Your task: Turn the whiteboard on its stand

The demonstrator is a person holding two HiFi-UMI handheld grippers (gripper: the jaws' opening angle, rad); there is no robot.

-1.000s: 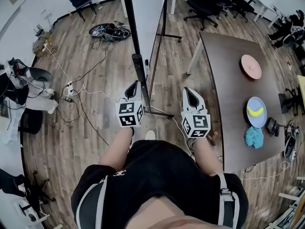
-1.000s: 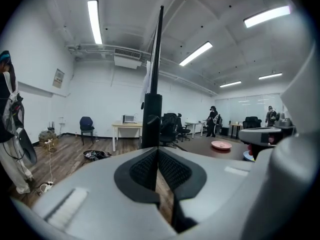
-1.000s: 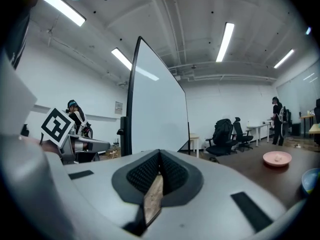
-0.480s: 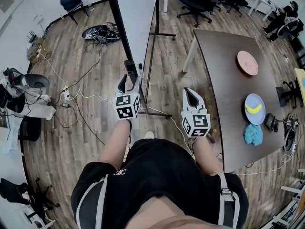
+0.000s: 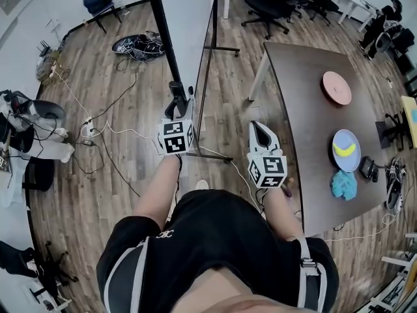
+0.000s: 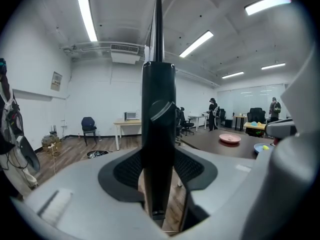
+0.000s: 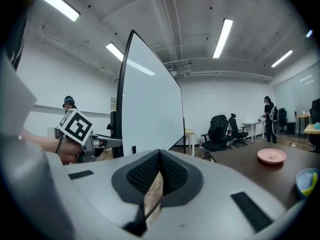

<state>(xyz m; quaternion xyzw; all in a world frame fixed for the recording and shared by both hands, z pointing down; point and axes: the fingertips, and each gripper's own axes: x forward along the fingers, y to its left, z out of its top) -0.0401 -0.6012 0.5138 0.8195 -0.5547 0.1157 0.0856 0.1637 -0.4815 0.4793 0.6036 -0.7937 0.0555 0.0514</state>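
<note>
The whiteboard (image 5: 192, 18) stands edge-on ahead of me in the head view; in the right gripper view its white face (image 7: 150, 109) fills the left middle. Its black side post (image 5: 163, 31) carries a thicker black sleeve (image 6: 158, 134). My left gripper (image 5: 177, 106) has just been opening its jaws, and the sleeve now stands between them; a strip of floor shows beside the right jaw, so I read no grip. My right gripper (image 5: 260, 128) hangs back on the right, shut on nothing, its pads (image 7: 150, 174) meeting. The left gripper (image 7: 107, 142) also shows there, at the post.
The stand's foot bar (image 5: 218, 155) lies on the wooden floor between my grippers. A dark table (image 5: 306, 109) on the right holds a pink plate (image 5: 336, 87), a blue plate (image 5: 346, 150) and a teal cloth (image 5: 343, 185). Cables (image 5: 140, 44) lie far left, office chairs (image 5: 273, 5) behind.
My left gripper has moved forward up to the post, and its jaws now straddle the black sleeve. The right gripper has stayed where it was.
</note>
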